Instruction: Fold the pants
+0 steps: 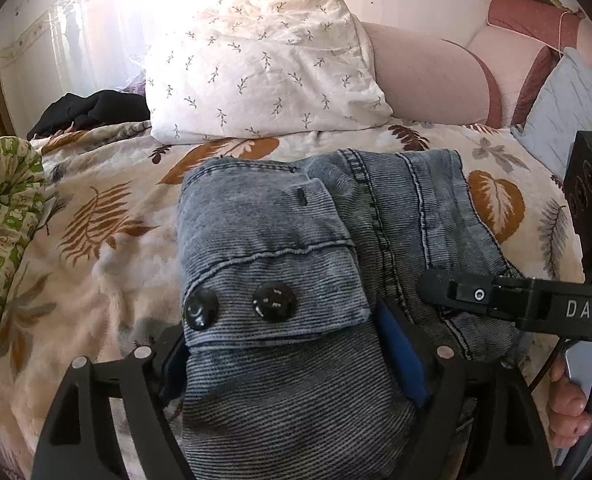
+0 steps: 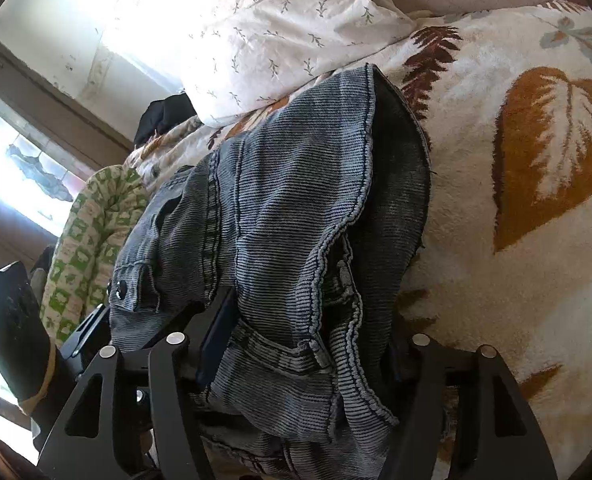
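Note:
Grey-blue denim pants (image 1: 296, 240) lie bunched on a leaf-patterned blanket (image 1: 96, 240). My left gripper (image 1: 292, 344) has its blue-padded fingers (image 1: 401, 356) on both sides of the waistband with two black buttons (image 1: 274, 302), shut on it. My right gripper shows from the side in the left wrist view (image 1: 431, 286), lying over the right part of the pants. In the right wrist view the pants (image 2: 296, 208) fill the gap of my right gripper (image 2: 303, 340), whose fingers (image 2: 218, 332) clamp a thick fold near a belt loop.
A white leaf-print pillow (image 1: 256, 64) lies beyond the pants against a pink headboard (image 1: 427, 76). A green patterned quilt (image 1: 4, 208) is bunched at the left. Black clothing (image 1: 92, 114) lies at the far left. A grey pillow (image 1: 567, 104) is at the right.

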